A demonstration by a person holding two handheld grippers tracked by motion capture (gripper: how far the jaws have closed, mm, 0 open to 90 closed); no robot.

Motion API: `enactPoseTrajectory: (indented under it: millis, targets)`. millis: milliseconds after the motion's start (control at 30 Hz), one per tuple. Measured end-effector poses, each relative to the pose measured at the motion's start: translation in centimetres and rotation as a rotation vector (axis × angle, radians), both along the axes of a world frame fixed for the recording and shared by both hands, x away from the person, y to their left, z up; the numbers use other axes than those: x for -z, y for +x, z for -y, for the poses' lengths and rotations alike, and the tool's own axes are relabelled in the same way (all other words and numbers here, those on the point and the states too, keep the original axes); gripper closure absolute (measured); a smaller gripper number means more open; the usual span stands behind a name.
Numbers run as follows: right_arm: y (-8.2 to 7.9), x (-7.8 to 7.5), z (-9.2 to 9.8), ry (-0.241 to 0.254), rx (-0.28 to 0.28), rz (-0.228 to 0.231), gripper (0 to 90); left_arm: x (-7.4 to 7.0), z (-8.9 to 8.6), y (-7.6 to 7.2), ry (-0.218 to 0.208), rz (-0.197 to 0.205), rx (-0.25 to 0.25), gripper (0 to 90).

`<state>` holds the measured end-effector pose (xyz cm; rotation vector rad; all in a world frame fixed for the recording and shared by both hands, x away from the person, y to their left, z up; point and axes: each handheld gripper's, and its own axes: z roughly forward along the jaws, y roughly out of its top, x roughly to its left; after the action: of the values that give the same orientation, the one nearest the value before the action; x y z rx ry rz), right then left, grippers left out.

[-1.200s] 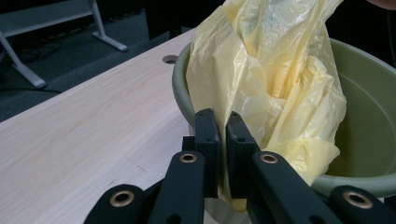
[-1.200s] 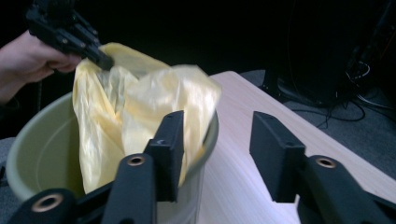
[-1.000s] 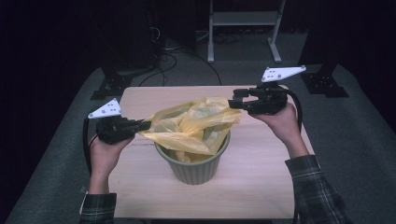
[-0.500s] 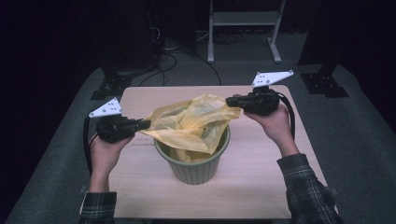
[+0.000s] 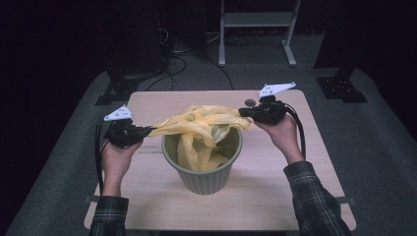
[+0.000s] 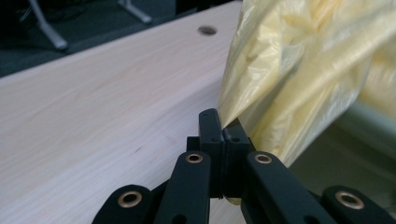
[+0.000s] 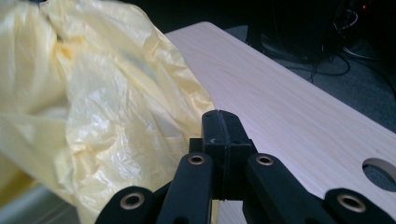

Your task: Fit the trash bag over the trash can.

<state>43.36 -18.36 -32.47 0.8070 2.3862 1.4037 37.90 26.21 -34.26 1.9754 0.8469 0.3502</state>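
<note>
Both my hands have dropped lower, pulling the yellow bag (image 5: pixel 204 125) wide over the green bin (image 5: pixel 204 167) mid-table. My left gripper (image 5: pixel 147 131) and right gripper (image 5: pixel 242 112) pinch its edges tight. Bare table (image 5: pixel 162 206) lies around the bin.

table (image 5: pixel 275 196): right in front of me, bin sits on it about dead centre
bin (image 5: pixel 204 172): between my two hands, a bit nearer to me than the grippers
bag (image 5: pixel 201 123): draped across the bin's mouth, part hanging down inside, edges stretched out to both sides
my left gripper (image 5: pixel 147 131): left of the bin, at the bag's left edge
my right gripper (image 5: pixel 243 112): right of the bin and further back, at the bag's right edge
hole in the table (image 5: pixel 250 103): just behind my right gripper
stand (image 5: pixel 255 29): on the floor beyond the table's far edge
</note>
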Motion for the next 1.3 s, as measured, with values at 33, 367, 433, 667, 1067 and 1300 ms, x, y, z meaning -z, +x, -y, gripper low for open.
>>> enactPoseTrajectory:
  millis: [33, 367, 433, 667, 1067, 1300]
  targets:
    - [0.1, 0.4, -0.2, -0.001, 0.003, -0.005, 90.0, 0.2, 0.0, 0.1, -0.004, -0.007, 0.001, 89.7]
    - [-1.0, -0.5, 1.2, 0.085, 0.011, 0.021, 71.7, 0.5, -0.2, -0.4, -0.024, -0.009, 0.013, 89.6]
    - [-1.6, -1.4, 1.9, 0.098, 0.001, 0.037, 66.7, 0.5, -0.4, -0.5, -0.037, -0.007, 0.017, 89.6]
    - [-5.0, -4.1, 3.5, 0.133, -0.057, 0.097, 55.7, 0.7, -0.3, -0.9, -0.031, -0.012, 0.018, 89.6]
    - [-8.4, -3.6, -0.3, 0.106, -0.242, 0.100, 49.6, 0.6, 0.0, -1.1, -0.025, -0.014, 0.026, 89.5]
    - [-8.8, -3.0, -3.6, 0.109, -0.318, 0.068, 44.4, 0.7, -0.1, -1.4, -0.027, -0.011, 0.030, 89.5]
